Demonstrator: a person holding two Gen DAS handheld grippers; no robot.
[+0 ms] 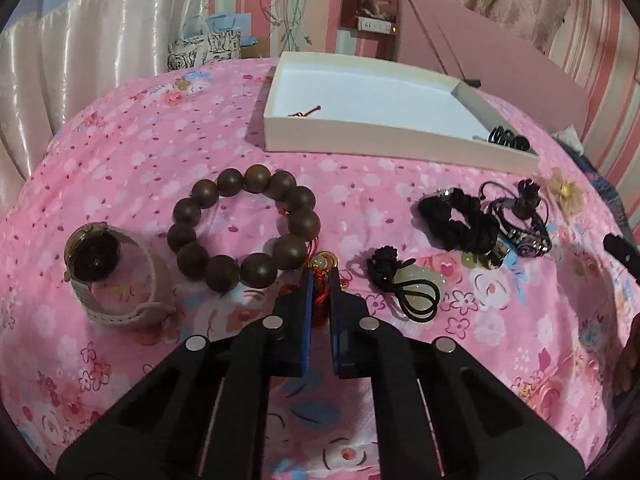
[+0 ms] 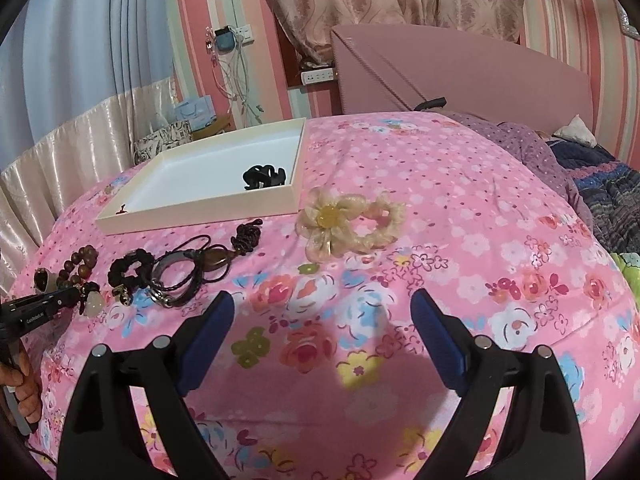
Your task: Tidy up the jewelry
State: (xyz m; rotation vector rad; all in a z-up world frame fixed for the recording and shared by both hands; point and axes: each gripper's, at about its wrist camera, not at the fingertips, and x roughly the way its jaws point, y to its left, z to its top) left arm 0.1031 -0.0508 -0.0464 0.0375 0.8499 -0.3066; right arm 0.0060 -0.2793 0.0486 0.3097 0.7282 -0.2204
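Observation:
In the left wrist view my left gripper [image 1: 322,280] is shut on a red-cord charm [image 1: 325,259] with a pale ring and a gold piece, which lies on the pink floral bedspread. To its left lie a brown wooden bead bracelet [image 1: 244,236] and a beige-strap watch [image 1: 108,276]. A jade pendant on black cord [image 1: 414,290] lies just to its right. The white tray [image 1: 380,142] stands beyond, holding a black hair claw [image 1: 508,138]. My right gripper [image 2: 322,308] hangs open over bare bedspread, nothing between its fingers. A cream flower hair tie [image 2: 340,220] lies ahead of it.
A black scrunchie [image 1: 456,220] and a tangle of dark bracelets [image 1: 520,224] lie at the right. A pink headboard [image 2: 460,76], a purple pillow [image 2: 520,144] and a dark knitted blanket [image 2: 612,196] bound the bed's far right. A hand [image 2: 24,384] holds the left gripper's handle.

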